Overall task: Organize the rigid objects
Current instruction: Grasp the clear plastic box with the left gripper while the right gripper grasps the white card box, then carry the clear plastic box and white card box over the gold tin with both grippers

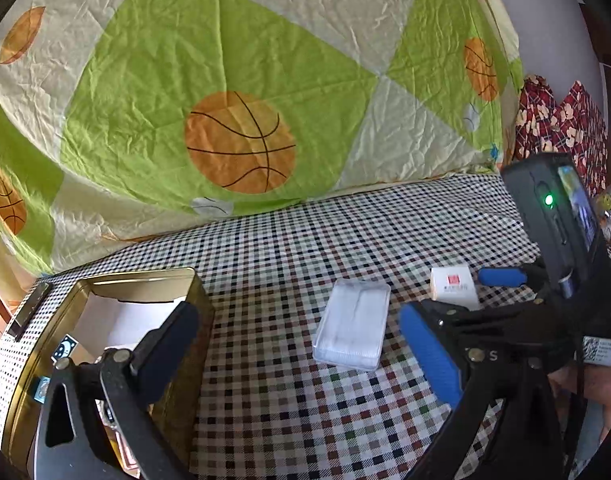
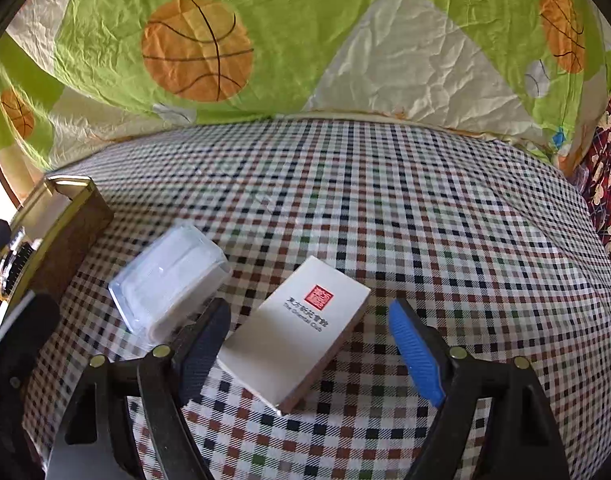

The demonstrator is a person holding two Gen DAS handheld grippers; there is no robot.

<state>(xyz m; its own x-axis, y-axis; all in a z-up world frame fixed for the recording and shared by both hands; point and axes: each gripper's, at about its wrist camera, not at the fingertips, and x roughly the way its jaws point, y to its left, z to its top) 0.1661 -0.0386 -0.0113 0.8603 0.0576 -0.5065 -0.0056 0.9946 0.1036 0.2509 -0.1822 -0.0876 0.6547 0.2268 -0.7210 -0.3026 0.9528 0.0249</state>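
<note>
A gold tin [image 1: 197, 292] stands open at the left on the checked cloth, with white paper inside; it also shows in the right wrist view [image 2: 71, 216]. A clear plastic case [image 1: 353, 322] lies in the middle, also in the right wrist view [image 2: 169, 276]. A white box with a red seal [image 2: 295, 330] lies between the fingers of my open right gripper [image 2: 309, 328], not gripped; it shows in the left wrist view too [image 1: 453, 286]. My left gripper [image 1: 301, 336] is open and empty, its left finger over the tin's edge.
A green and cream quilt with basketballs [image 1: 241, 100] is heaped behind the checked cloth [image 1: 305, 240]. Red patterned fabric [image 1: 557, 120] lies at the far right. The right gripper's body and screen [image 1: 565, 208] stand at the right of the left wrist view.
</note>
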